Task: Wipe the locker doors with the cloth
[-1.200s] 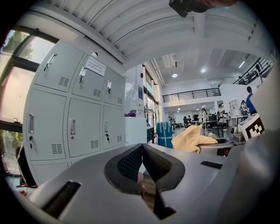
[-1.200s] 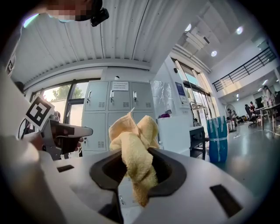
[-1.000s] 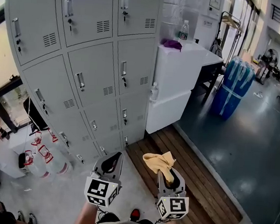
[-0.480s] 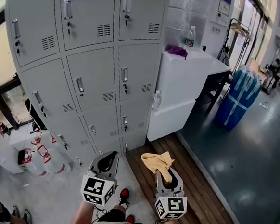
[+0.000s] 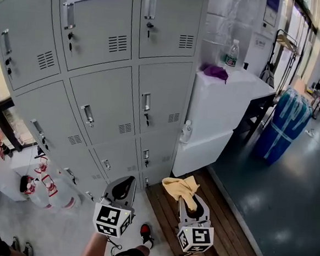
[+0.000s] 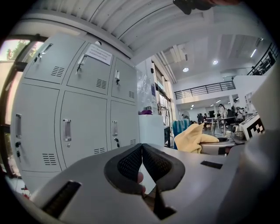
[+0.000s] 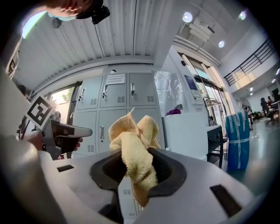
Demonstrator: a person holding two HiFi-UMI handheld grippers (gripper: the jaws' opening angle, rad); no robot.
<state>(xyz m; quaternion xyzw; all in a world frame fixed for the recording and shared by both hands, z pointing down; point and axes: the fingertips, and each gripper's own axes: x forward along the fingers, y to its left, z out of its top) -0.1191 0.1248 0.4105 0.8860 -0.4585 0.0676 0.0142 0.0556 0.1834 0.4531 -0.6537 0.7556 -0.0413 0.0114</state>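
A bank of grey metal lockers fills the upper left of the head view, with handles, keys and vent slots on each door. My right gripper is shut on a crumpled yellow cloth that sticks out past its jaws, well short of the locker doors. In the right gripper view the cloth bunches between the jaws, lockers behind it. My left gripper is shut with nothing in it; its pads meet in the left gripper view, with the locker doors ahead.
A white cabinet stands right of the lockers, with a purple cloth and a water bottle on top. A blue wrapped barrel is at the right. Wooden planks lie on the floor. White bottles sit low left.
The view has moved closer to the lockers and tilted up. Both grippers keep their places low in the view, the cloth still held in the right one.
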